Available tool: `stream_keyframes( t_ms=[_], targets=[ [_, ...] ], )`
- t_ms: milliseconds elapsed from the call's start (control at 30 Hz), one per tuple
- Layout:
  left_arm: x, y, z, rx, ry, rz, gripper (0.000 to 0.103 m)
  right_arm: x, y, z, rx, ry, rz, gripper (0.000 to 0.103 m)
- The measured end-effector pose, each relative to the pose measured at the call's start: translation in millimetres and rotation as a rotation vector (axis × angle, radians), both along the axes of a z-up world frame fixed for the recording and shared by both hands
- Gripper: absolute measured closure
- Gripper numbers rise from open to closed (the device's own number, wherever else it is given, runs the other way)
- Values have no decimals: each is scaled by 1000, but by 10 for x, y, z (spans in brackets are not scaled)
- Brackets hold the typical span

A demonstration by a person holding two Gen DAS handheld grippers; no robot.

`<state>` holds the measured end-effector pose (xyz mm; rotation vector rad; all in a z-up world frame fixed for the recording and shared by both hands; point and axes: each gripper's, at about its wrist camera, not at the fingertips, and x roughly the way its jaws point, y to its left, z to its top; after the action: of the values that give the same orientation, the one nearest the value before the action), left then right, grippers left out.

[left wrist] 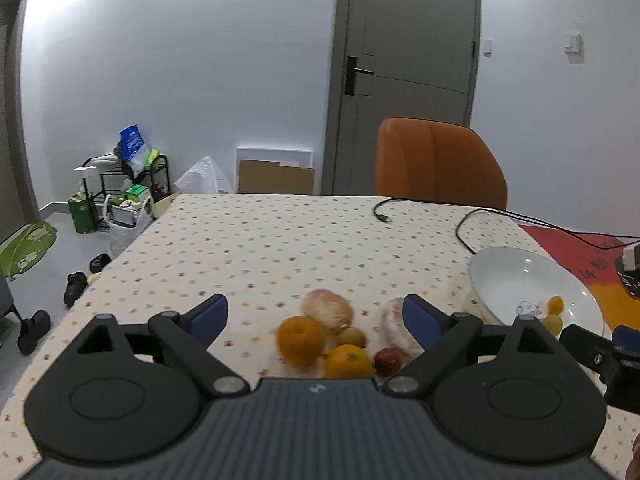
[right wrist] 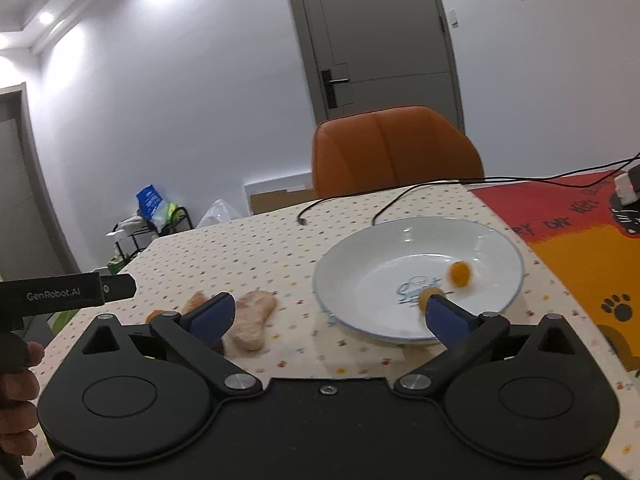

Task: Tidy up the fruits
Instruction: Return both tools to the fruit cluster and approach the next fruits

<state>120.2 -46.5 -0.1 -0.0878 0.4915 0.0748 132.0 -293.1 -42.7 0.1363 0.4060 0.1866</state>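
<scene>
Blue-padded fingers stand wide apart on both tools, neither one holding anything. Between the spread jaws of the left gripper sits a huddle of fruit on the dotted tablecloth: two oranges, a small red apple, a greenish-brown kiwi-like fruit, and two pale peeled citrus pieces, all touching or nearly so. The right gripper hovers at the near rim of a white plate with a thin blue edge and a blue drawing at its centre; two small yellow-orange fruits lie inside it, one just by the right fingertip. The left tool's side reads "GenRobot.AI", with a person's hand below it. Farther right lies a red-and-orange mat with paw prints and lettering too skewed to read. Black cables trail across the table toward an orange chair.
</scene>
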Motion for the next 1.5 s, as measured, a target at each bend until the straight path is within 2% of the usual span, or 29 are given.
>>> stream_keyframes(
  t_ms=[433,633,933,1100,1233,1400,1500],
  targets=[
    [-160,427,-35,-42,14,39,10,-29,388,-13,-7,16,96,1],
    [-199,541,-90,-62,23,48,10,-35,549,-34,-24,27,136,6],
    [-199,654,-160,-84,37,51,10,14,745,-127,-21,79,192,25],
    [-186,685,-212,-92,46,47,10,52,858,-195,-28,117,236,40],
    [-169,695,-274,-94,54,44,10,100,950,-258,-33,146,259,46],
    [-120,719,-331,-104,65,48,10,164,1020,-332,-31,179,275,61],
    [-93,717,-341,-105,62,40,10,215,1045,-371,-34,194,277,62]
  ],
)
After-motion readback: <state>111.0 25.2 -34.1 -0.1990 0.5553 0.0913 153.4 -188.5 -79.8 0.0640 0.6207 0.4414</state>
